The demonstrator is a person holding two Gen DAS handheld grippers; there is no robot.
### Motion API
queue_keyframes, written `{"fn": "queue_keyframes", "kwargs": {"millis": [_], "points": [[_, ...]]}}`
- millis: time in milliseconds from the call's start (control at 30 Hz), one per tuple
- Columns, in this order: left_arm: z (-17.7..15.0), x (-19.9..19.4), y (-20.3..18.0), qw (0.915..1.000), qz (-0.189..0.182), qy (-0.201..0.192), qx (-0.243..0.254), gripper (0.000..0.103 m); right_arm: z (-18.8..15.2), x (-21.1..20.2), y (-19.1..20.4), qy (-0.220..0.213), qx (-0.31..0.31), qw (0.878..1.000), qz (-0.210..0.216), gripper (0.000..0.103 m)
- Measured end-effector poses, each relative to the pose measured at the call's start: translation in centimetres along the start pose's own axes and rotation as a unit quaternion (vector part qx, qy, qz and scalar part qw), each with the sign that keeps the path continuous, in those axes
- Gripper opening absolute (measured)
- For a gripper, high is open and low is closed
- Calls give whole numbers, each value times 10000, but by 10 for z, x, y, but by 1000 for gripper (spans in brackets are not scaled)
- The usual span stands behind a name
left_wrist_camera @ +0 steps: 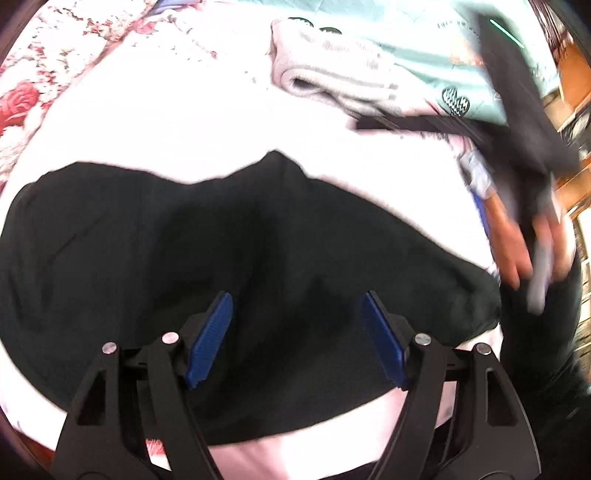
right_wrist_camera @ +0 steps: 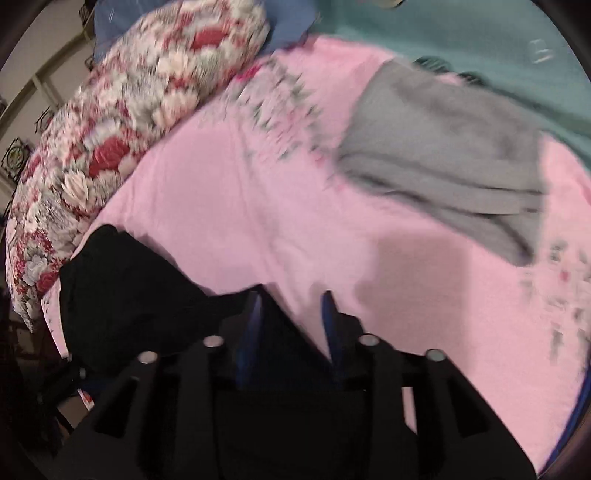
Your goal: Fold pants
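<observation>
The black pants (left_wrist_camera: 229,258) lie spread on the pink sheet (left_wrist_camera: 184,122) and fill the lower half of the left wrist view. My left gripper (left_wrist_camera: 295,332) hovers over them with its blue pads (left_wrist_camera: 208,339) wide apart and nothing between them. In the right wrist view my right gripper (right_wrist_camera: 291,317) has black cloth of the pants (right_wrist_camera: 125,288) between its blue pads (right_wrist_camera: 251,325), which stand fairly close together. The right gripper and the hand holding it (left_wrist_camera: 517,236) appear blurred at the right edge of the left wrist view.
A folded grey garment (right_wrist_camera: 443,162) lies on the sheet farther back, also visible in the left wrist view (left_wrist_camera: 325,70). A floral red and white quilt (right_wrist_camera: 122,122) lies at the left. A teal blanket (right_wrist_camera: 461,33) covers the far side. Wooden furniture (left_wrist_camera: 569,74) stands at right.
</observation>
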State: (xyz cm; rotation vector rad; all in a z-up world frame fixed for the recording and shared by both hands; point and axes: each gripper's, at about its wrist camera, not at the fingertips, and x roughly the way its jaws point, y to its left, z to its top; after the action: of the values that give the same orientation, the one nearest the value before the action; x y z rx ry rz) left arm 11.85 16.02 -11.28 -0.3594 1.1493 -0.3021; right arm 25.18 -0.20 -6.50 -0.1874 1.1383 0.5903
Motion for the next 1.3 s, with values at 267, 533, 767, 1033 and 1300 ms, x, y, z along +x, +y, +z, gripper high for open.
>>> {"fn": "queue_keyframes", "kwargs": {"millis": [267,533,767,1033,1300], "points": [[59,95,-22,9964,316,780,-110,15,-142,-68,-54,253,706,9968,-274,37],[80,109,-12,9962,518,578,-384,3,-225,-67,-54,-15,1374,9904,-132,17],[75,99,-14,9955,653,600,-327,4,-241,-60,-65,286,1994,9792,245,28],[11,45,-54,9991,327,166,235,43,-350,-189,-174,-788,4010,9112,-523,67],[-34,69,-68,9969,249,605,427,44,-428,-200,-253,-1047,5416,8340,-119,67]]}}
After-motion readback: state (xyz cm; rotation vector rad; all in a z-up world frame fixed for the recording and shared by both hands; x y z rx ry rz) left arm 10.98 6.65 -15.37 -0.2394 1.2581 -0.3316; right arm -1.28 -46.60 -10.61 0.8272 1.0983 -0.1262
